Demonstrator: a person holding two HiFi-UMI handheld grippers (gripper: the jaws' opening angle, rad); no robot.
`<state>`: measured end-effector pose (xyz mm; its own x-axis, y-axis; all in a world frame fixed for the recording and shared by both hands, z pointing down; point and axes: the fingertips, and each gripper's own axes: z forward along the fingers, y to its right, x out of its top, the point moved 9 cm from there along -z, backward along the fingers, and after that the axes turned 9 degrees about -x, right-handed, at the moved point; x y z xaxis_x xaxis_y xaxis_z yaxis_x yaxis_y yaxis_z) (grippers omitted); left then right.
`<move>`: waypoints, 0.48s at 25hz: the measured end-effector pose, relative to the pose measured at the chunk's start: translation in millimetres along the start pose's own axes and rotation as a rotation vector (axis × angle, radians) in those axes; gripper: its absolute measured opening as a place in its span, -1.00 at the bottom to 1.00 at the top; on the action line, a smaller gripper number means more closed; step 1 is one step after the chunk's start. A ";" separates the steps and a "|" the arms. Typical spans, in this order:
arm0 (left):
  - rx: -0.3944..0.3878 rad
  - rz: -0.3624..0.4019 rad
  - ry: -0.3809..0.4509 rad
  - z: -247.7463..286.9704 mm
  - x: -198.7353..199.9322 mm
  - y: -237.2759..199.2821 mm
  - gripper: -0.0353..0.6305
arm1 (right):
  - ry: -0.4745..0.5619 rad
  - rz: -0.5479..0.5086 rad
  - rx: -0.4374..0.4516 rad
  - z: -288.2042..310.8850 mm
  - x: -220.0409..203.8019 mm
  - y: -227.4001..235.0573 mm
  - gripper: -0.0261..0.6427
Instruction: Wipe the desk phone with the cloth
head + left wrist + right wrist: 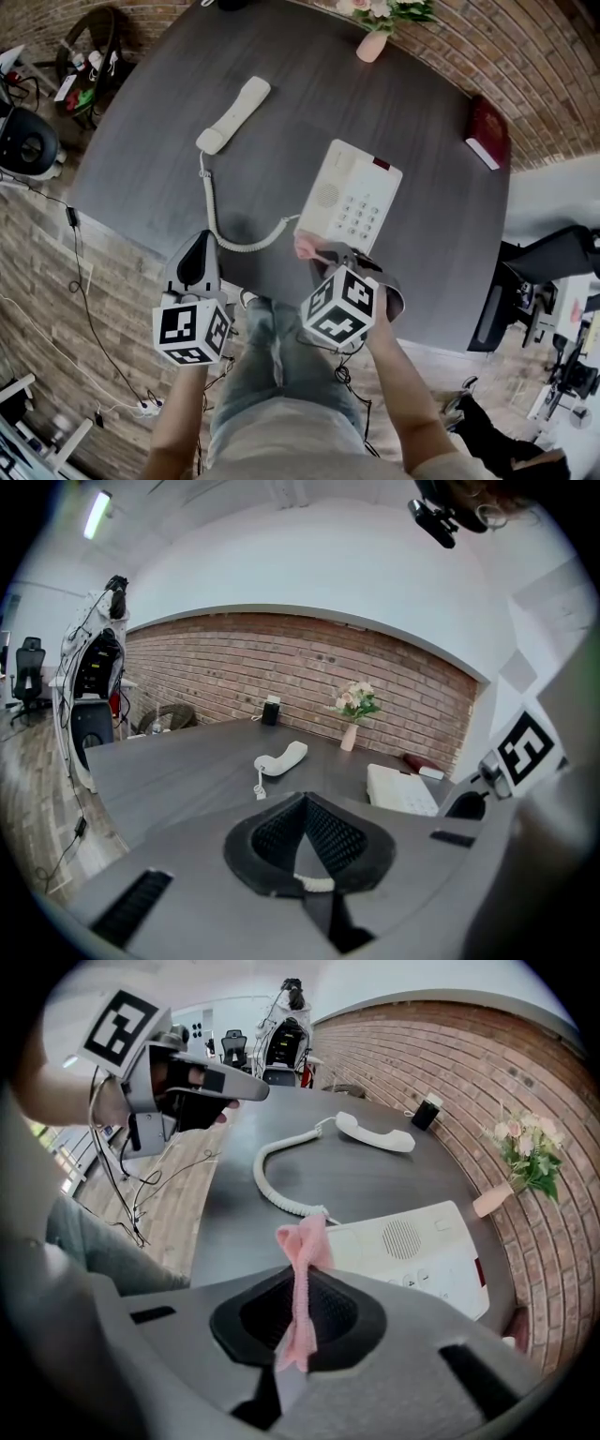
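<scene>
A dark grey wood-grain table carries a white desk phone near its front edge, keypad up. Its handset lies off the cradle, to the left and farther back, joined by a coiled cord that curves across the top. A pink vase of flowers stands at the far edge, and a red book lies at the right.

Table: dark grey, wood-grain streaks.
Desk phone: off-white, small red strip.
Handset and coiled cord: cream.
Cloth: pink.
Left claw and right claw: grey shells, black ribbed insides.
Marker cubes: black squares on white.
Vase: pink.
Flowers: pale pink, green leaves.
Book: dark red.
Wall: red-brown brick.
Floor: brown planks.
Trousers: faded blue denim.
</scene>
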<state>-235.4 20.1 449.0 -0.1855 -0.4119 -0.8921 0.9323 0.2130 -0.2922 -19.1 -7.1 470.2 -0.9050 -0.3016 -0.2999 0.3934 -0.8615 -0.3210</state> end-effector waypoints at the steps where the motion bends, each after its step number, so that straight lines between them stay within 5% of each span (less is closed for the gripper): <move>1: -0.001 0.000 0.001 0.4 0.8 0.5 -0.88 | 0.004 0.004 0.010 -0.6 0.3 -0.7 -0.86; 12: -0.003 -0.006 0.037 8.6 15.3 6.1 -0.88 | 0.043 0.047 0.080 -15.4 -1.9 0.6 -0.86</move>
<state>-229.9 7.4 436.5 -0.2028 -0.3807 -0.9022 0.9303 0.2127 -0.2989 -14.7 -0.8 456.7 -0.8775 -0.3259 -0.3518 0.4195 -0.8772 -0.2337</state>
